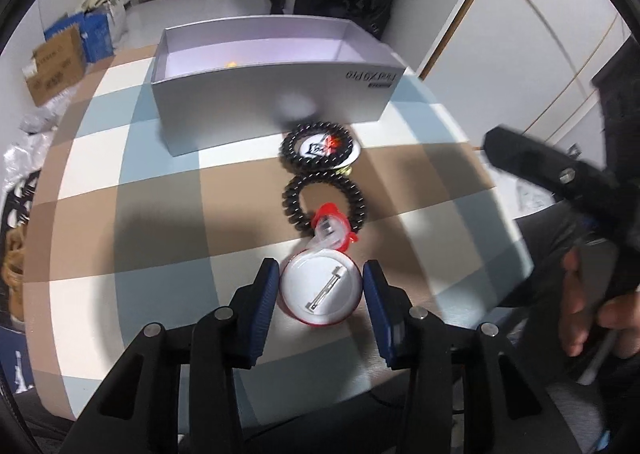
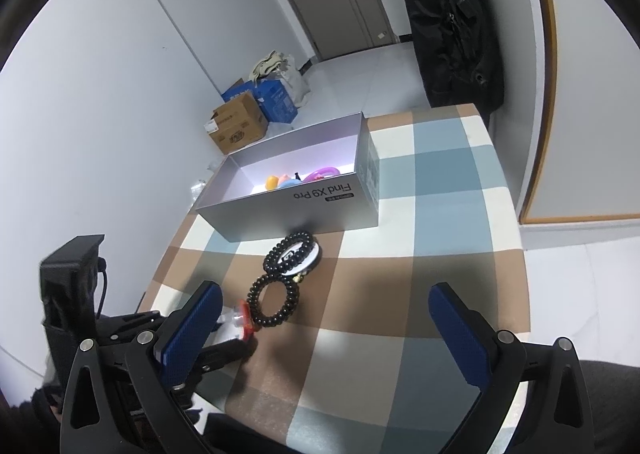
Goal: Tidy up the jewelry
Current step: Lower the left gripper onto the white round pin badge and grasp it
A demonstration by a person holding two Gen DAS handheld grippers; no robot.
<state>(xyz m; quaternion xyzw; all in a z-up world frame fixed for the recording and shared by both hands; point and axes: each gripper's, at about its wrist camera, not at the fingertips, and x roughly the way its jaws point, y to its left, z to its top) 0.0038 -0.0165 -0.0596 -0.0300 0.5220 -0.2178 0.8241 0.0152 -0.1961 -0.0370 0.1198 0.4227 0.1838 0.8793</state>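
The checked table (image 1: 132, 181) carries everything, and at its twelve o'clock side sits the open grey box (image 1: 276, 93), the likely home for the jewelry; a few small coloured pieces (image 2: 298, 179) already lie inside it. From the box toward six o'clock runs a line of loose things: a black bead bracelet (image 1: 318, 149) lying over a printed white disc, then a black coil band (image 1: 324, 201) just below it, then a small red and clear clip (image 1: 334, 228) resting against the band's lower edge.

Nearest the left wrist camera is the round pin badge (image 1: 320, 290), face down with its metal pin showing and a red rim. The left gripper (image 1: 320, 294) straddles it, one blue pad at nine o'clock of the badge and one at three. The jaws stand narrow and close to the rim; whether the pads already press on it is hard to tell through the fisheye, though a sliver of gap seems to remain at three o'clock.

The right gripper (image 2: 336, 330) hangs well apart from all this with jaws wide and nothing between them.

The step in hand looks like picking up the badge. Next comes a firm squeeze on the rim, a clean lift off the clip at its twelve o'clock, and carrying it over the box wall.
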